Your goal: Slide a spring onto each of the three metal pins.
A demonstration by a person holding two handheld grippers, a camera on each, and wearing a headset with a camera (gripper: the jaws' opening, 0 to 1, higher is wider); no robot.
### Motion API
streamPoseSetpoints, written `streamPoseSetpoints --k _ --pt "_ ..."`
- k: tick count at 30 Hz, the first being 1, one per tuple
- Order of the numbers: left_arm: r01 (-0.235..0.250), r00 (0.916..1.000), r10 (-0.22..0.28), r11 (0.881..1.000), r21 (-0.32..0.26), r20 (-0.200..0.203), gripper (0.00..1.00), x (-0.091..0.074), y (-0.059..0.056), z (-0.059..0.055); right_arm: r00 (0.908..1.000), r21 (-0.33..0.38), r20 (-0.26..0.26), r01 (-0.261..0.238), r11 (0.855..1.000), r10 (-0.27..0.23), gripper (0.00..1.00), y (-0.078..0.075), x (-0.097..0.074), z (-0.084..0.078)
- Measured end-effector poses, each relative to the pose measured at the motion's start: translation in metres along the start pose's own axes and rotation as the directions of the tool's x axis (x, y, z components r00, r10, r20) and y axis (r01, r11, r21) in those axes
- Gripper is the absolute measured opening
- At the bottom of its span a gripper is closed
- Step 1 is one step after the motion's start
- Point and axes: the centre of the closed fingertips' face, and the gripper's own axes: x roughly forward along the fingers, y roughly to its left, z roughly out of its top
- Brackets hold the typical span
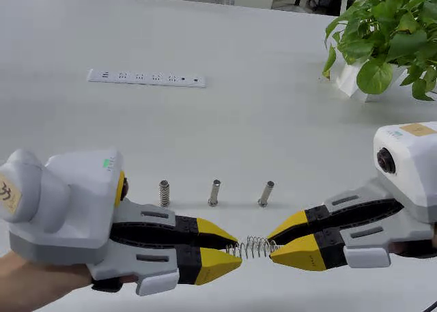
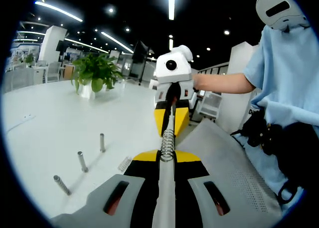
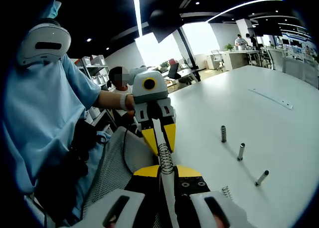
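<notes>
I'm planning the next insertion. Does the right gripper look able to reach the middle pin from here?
Probably yes: bare table lies between the right gripper and the middle pin. But the left gripper also clamps the spring, so it would likely need to let go first.

Your headset camera looks forward and down from above the desk's (image 1: 273,107) near edge. It sits close over the left gripper (image 1: 232,249) and right gripper (image 1: 276,247), and takes in the power strip (image 1: 145,77) toward the far edge and the plant (image 1: 386,32) toward the far right corner. The left gripper view looks along its own jaws, roughly parallel to the near edge, straight at the right gripper at very short range. The right gripper view faces the opposite way, nose to nose with the left one. All three views share the spring (image 1: 252,247) between the tips and the three pins (image 1: 214,192). Both gripper views also catch you at the near edge.
</notes>
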Motion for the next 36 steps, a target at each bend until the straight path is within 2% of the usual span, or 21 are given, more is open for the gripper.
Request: streamPoseSetpoints --k 10,13,20,25,31,36 --pt "-0.014 0.9997 0.014 1.000 0.004 -0.018 0.07 0.002 -0.001 -0.004 0.9975 -0.097 -0.063 0.027 0.995 -0.033 0.06 0.003 0.001 0.007" --pt "-0.022 0.9995 0.022 1.000 0.001 -0.022 0.07 0.003 0.000 -0.005 0.9947 -0.125 -0.089 0.040 0.991 -0.051 0.06 0.000 0.001 0.007" --pt "-0.025 0.9984 0.025 1.000 0.009 -0.051 0.07 0.006 -0.001 -0.011 0.9877 -0.201 -0.137 0.047 0.978 -0.075 0.06 0.008 0.005 0.011" --pt "-0.040 0.9962 0.041 0.999 0.015 -0.077 0.07 0.009 0.001 -0.017 0.9779 -0.254 -0.186 0.046 0.966 -0.095 0.06 0.006 0.008 0.011" --pt "-0.061 0.9930 0.060 0.998 0.001 -0.101 0.07 0.011 0.003 -0.024 0.9746 -0.287 -0.199 0.042 0.957 -0.103 0.06 0.004 0.014 0.016" --pt "-0.071 0.9920 0.070 0.997 -0.011 -0.105 0.07 0.011 0.004 -0.026 0.9718 -0.314 -0.215 0.024 0.949 -0.096 0.06 0.005 0.020 0.019"
